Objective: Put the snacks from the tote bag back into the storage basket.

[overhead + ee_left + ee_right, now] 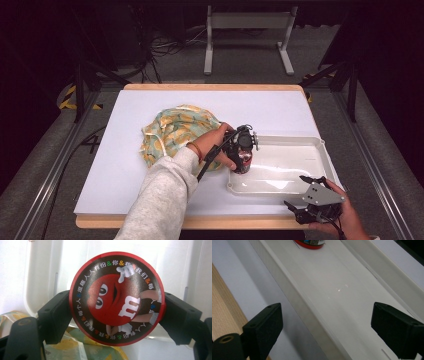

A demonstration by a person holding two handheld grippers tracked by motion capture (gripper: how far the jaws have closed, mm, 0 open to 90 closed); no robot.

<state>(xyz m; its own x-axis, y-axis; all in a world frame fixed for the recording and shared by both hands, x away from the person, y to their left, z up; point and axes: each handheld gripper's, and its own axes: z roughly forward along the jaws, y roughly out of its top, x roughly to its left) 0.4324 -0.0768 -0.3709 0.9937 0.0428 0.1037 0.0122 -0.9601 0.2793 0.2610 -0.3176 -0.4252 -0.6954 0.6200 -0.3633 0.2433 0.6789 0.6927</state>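
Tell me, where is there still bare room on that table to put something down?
Most of the white tray to the right of the M&M's can is bare. So are the table's far strip and left edge beside the patterned cloth. The middle is crowded, where the left gripper grips the can.

A light grey sleeve (160, 195) is worn on the left arm, and an orange band (196, 151) at the wrist. Both grippers have black, blocky jaws. A grey three-cornered plate (322, 194) with small screws is seen on the right gripper (306, 196).
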